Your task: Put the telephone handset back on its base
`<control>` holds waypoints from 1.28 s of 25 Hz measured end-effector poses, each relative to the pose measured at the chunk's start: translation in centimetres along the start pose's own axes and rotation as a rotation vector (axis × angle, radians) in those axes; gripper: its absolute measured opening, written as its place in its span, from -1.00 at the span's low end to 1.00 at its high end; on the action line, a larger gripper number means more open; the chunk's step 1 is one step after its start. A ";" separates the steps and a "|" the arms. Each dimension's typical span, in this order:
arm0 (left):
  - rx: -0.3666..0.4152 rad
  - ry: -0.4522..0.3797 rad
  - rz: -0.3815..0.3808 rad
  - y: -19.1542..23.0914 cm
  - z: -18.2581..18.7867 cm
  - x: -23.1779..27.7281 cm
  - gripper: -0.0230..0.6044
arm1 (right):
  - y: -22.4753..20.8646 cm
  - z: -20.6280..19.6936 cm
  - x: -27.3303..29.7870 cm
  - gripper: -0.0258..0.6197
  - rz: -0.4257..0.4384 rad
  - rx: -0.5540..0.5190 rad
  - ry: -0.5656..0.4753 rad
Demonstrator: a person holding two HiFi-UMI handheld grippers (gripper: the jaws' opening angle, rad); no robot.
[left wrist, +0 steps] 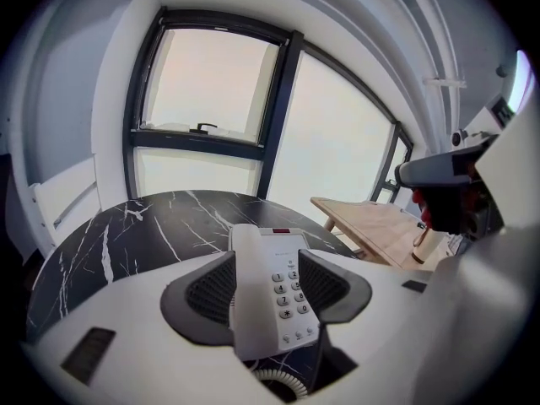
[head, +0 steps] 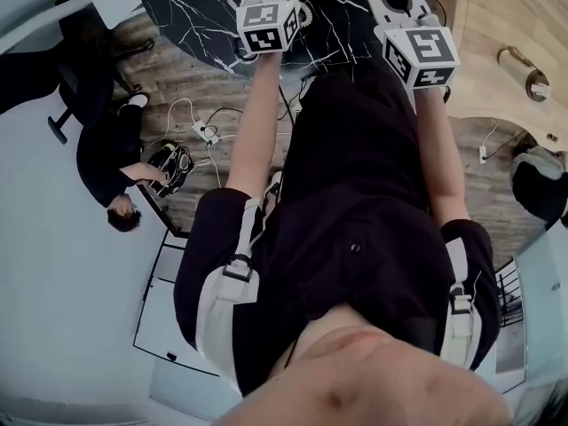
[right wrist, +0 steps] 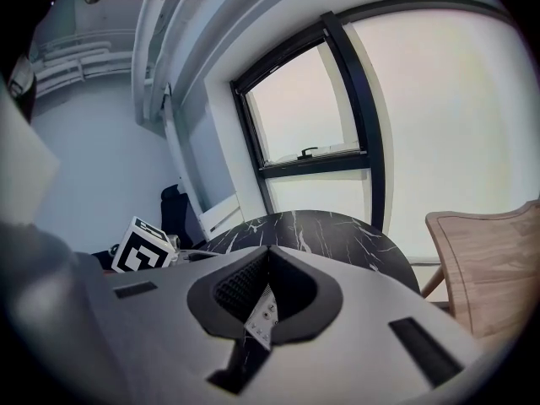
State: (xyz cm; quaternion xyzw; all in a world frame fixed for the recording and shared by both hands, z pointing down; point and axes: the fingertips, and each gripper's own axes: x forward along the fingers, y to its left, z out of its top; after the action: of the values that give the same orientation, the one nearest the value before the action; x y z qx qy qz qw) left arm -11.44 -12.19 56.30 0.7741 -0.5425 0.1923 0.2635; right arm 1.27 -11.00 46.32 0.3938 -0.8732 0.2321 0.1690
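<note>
1. Off the table's left edge, a person in dark clothes (head: 111,162) is low on the wooden floor (head: 191,82).
2. Our left gripper (left wrist: 266,258) reaches in over the near edge of the black marble table (left wrist: 126,234). Its jaws stand wide apart, one on each side of the telephone (left wrist: 274,298), and we see no clamp on it.
3. The white handset (left wrist: 251,298) lies in its cradle along the left side of the base (left wrist: 295,264). The keypad (left wrist: 287,298) shows just to its right, between our left jaws. The coiled cord (left wrist: 283,382) hangs at the telephone's near end, toward the table's near edge.
4. Our right gripper (right wrist: 263,251) is held to the right of the telephone, over the same near edge. Its jaws are drawn together at the tips and grip nothing. Through the slit below the tips we see only a corner of the keypad.
5. Past the marble table's right edge stands a light wooden table (left wrist: 375,226).
</note>
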 end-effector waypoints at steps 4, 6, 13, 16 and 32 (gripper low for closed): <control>0.001 -0.039 0.005 -0.9 0.8 -2.0 -0.18 | 0.7 0.6 -1.0 -0.83 0.003 -0.009 -0.029; 0.000 -0.057 0.006 -1.5 1.2 -3.2 -0.19 | 1.2 0.8 -1.7 -0.83 0.004 -0.015 -0.041; -0.003 -0.141 0.012 -3.0 3.2 -6.6 -0.28 | 2.2 2.9 -3.4 -0.83 0.012 -0.049 -0.102; 0.004 -0.180 0.020 -3.3 4.6 -8.0 -0.32 | 2.2 4.0 -4.1 -0.83 0.012 -0.060 -0.128; 0.080 -0.413 0.059 -4.5 14.6 -14.7 -0.62 | 1.7 9.9 -6.3 -0.83 0.018 -0.113 -0.252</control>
State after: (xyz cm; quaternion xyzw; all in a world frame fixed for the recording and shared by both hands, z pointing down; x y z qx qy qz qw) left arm -11.96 -9.14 35.30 0.7907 -0.5994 0.0587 0.1098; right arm 2.79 -11.47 34.62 0.4017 -0.9027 0.1329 0.0779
